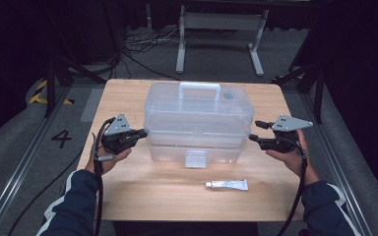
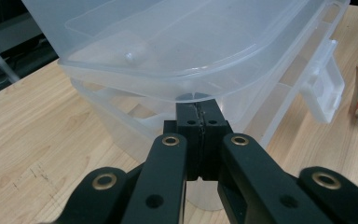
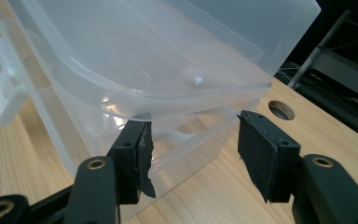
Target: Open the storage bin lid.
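A clear plastic box (image 1: 197, 123) with a domed lid (image 1: 197, 101) and a white carry handle (image 1: 200, 90) stands on the wooden table (image 1: 142, 191), at the middle and toward the far edge. Its latch flap (image 1: 196, 159) hangs at the front wall, facing the near edge. In both gripper views the lid sits raised at its ends, with a gap above the base rim, so the latch looks undone.

The left gripper (image 1: 141, 132) meets the box's left end at the seam between lid and base; in the left gripper view its jaws are pressed together with nothing between them, their tips tucked just under the lid's overhanging edge (image 2: 186, 95). The right gripper (image 1: 252, 131) stands at the right end at the same seam, jaws spread; in the right gripper view the left pad (image 3: 142, 158) lies beneath the lid's edge and the other stands clear, neither pinching.

A small white tube (image 1: 226, 185) lies near the near edge, in front of the box and apart from it.

Handling, as judged: the box appears empty, hence light and apt to slide on the smooth wood. Thin walls will flex, and glossy plastic offers little friction. The lid's end lips give the best purchase; lift both ends evenly so the lid does not twist.
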Available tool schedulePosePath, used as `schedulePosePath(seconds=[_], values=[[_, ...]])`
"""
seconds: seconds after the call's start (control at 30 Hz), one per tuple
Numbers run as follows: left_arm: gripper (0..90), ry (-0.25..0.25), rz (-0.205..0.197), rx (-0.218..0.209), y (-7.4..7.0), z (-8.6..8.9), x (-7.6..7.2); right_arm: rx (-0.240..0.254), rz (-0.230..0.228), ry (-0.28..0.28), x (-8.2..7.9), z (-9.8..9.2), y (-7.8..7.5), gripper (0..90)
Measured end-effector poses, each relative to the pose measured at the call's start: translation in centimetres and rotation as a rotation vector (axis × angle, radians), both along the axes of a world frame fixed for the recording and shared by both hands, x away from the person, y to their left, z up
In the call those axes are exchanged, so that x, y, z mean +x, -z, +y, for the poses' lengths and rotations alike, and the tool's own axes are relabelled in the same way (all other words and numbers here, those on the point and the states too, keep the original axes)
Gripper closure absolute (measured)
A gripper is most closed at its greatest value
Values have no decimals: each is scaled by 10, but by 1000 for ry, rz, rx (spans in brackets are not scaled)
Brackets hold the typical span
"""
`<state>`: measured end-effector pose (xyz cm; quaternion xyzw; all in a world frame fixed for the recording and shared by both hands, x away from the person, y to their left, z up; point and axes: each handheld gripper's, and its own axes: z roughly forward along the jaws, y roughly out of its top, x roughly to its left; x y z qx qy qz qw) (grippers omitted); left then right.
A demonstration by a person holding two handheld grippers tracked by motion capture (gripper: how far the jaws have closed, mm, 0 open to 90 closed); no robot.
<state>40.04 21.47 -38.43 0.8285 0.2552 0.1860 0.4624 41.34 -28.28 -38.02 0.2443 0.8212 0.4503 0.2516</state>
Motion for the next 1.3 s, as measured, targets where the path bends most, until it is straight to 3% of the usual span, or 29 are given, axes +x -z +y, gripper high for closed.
schedulePosePath(seconds=[0.43, 0.53, 0.83, 1.23, 1.3], values=[[872, 0, 8, -1, 3, 1, -1, 30, -78, 0, -6, 4, -3, 513], [863, 11, -5, 52, 4, -1, -3, 22, -89, -10, -8, 6, -4, 535], [854, 24, 6, 50, 6, 0, -6, 33, -128, 13, -9, 8, -7, 568], [751, 40, 36, 53, 10, 1, -12, 56, -189, 48, -9, 11, -12, 612], [718, 47, 44, 52, 11, 0, -13, 66, -209, 57, -9, 13, -15, 657]])
